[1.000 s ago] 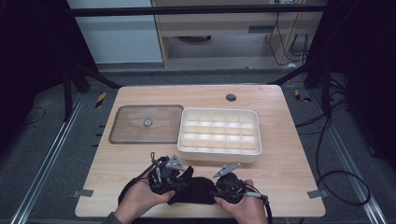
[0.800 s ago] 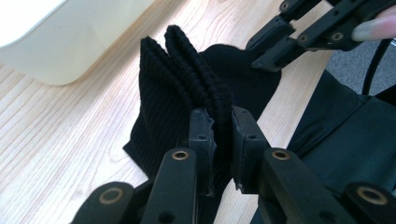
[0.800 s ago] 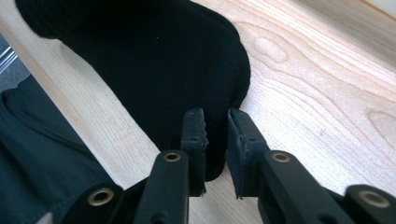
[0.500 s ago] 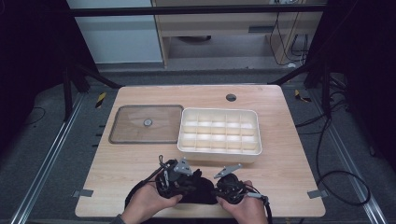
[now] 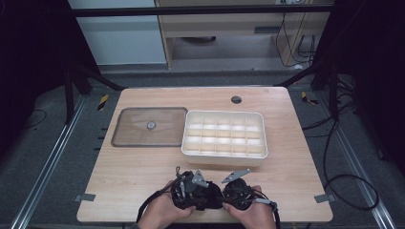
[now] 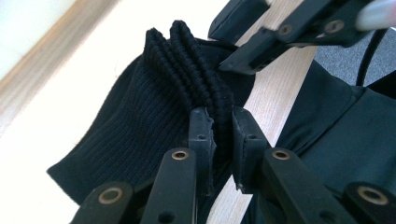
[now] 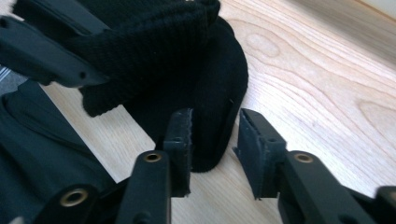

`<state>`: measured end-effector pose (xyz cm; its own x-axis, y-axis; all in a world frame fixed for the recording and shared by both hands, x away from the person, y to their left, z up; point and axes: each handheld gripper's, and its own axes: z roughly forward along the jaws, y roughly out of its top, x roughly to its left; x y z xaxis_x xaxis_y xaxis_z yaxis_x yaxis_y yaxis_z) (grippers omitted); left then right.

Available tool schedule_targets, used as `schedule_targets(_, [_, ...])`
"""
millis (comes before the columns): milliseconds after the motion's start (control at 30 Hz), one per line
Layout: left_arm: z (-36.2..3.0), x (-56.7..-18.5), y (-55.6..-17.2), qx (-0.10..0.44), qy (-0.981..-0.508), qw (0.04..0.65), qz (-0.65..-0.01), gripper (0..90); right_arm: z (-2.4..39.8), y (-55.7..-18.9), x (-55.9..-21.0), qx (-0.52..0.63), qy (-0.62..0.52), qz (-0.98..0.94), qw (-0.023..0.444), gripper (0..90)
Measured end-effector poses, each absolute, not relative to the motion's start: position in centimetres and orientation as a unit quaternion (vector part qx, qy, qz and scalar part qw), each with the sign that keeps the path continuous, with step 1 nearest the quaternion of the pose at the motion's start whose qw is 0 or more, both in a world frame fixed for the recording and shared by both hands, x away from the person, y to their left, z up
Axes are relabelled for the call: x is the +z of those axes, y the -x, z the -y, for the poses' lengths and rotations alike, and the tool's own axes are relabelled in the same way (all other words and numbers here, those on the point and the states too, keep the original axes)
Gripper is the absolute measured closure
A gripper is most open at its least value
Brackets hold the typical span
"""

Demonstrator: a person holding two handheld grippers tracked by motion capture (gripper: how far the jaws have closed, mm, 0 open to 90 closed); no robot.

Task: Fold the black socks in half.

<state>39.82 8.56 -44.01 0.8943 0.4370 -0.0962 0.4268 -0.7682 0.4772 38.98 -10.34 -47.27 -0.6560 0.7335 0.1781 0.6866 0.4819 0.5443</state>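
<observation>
A black ribbed knitted cloth (image 5: 209, 196) lies bunched near the table's front edge between both hands. My left gripper (image 6: 223, 135) is shut on its folded ribbed cuff (image 6: 187, 74), and sits left of the bundle in the high view (image 5: 191, 183). My right gripper (image 7: 215, 135) stands open; its jaws have just been opening. The cloth's rounded edge (image 7: 210, 107) sits between them, against the left pad with a gap to the right one. In the high view the right gripper (image 5: 234, 182) is right beside the left one.
A white tray (image 5: 224, 153) divided into several small compartments stands behind the hands. A clear flat lid (image 5: 150, 126) with a centre knob lies to its left. A round hole (image 5: 236, 99) is at the table's back. The person's dark clothing (image 6: 345, 140) hangs just past the front edge.
The left hand has moved right and a little down toward the right hand, bringing the cloth with it. The right hand has stayed in place.
</observation>
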Motion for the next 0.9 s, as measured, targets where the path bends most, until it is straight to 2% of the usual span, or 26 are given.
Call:
schedule_targets(233, [-8.3, -44.5, -39.9, 0.017, -0.936, 0.257, -0.239, 79.1, 10.9, -38.5, -47.2, 0.299, -0.417, -0.857, 0.044, 59.6])
schedule_targets(333, [-8.1, -44.8, -39.8, 0.018, -0.931, 0.268, -0.246, 75.9, 11.1, -38.1, -47.1, 0.298, -0.416, -0.858, 0.045, 55.9])
schedule_targets(500, [-8.1, -44.4, -39.4, 0.012, -0.918, 0.299, -0.259, 58.2, 12.1, -37.8, -46.5, 0.297, -0.419, -0.855, 0.067, 48.2])
schedule_targets(567, [-8.2, -44.1, -39.3, 0.015, -0.917, 0.303, -0.258, 55.2, 12.2, -37.7, -46.3, 0.297, -0.421, -0.854, 0.069, 46.6])
schedule_targets(600, [-8.4, -43.4, -39.1, 0.024, -0.916, 0.308, -0.256, 48.1, 12.4, -37.6, -46.0, 0.301, -0.424, -0.851, 0.08, 44.4])
schedule_targets(667, [-8.7, -42.9, -39.0, 0.035, -0.914, 0.312, -0.258, 38.8, 12.4, -37.6, -45.5, 0.303, -0.427, -0.848, 0.086, 44.5])
schedule_targets(733, [-9.4, -42.1, -39.0, 0.044, -0.91, 0.32, -0.26, 36.0, 12.4, -37.6, -45.3, 0.305, -0.426, -0.847, 0.09, 44.7])
schedule_targets(767, [-9.9, -41.7, -39.1, 0.05, -0.906, 0.324, -0.268, 28.5, 12.2, -37.8, -44.8, 0.312, -0.424, -0.844, 0.097, 47.4])
schedule_targets(833, [-10.3, -41.6, -39.1, 0.055, -0.904, 0.324, -0.274, 25.9, 12.1, -37.9, -44.6, 0.316, -0.424, -0.843, 0.1, 47.8])
schedule_targets(867, [-11.0, -41.5, -39.2, 0.062, -0.903, 0.318, -0.281, 18.1, 11.7, -38.2, -44.2, 0.324, -0.422, -0.841, 0.104, 48.1])
schedule_targets(900, [-11.4, -41.6, -39.3, 0.067, -0.902, 0.316, -0.286, 15.8, 11.5, -38.2, -44.1, 0.325, -0.422, -0.84, 0.104, 48.1])
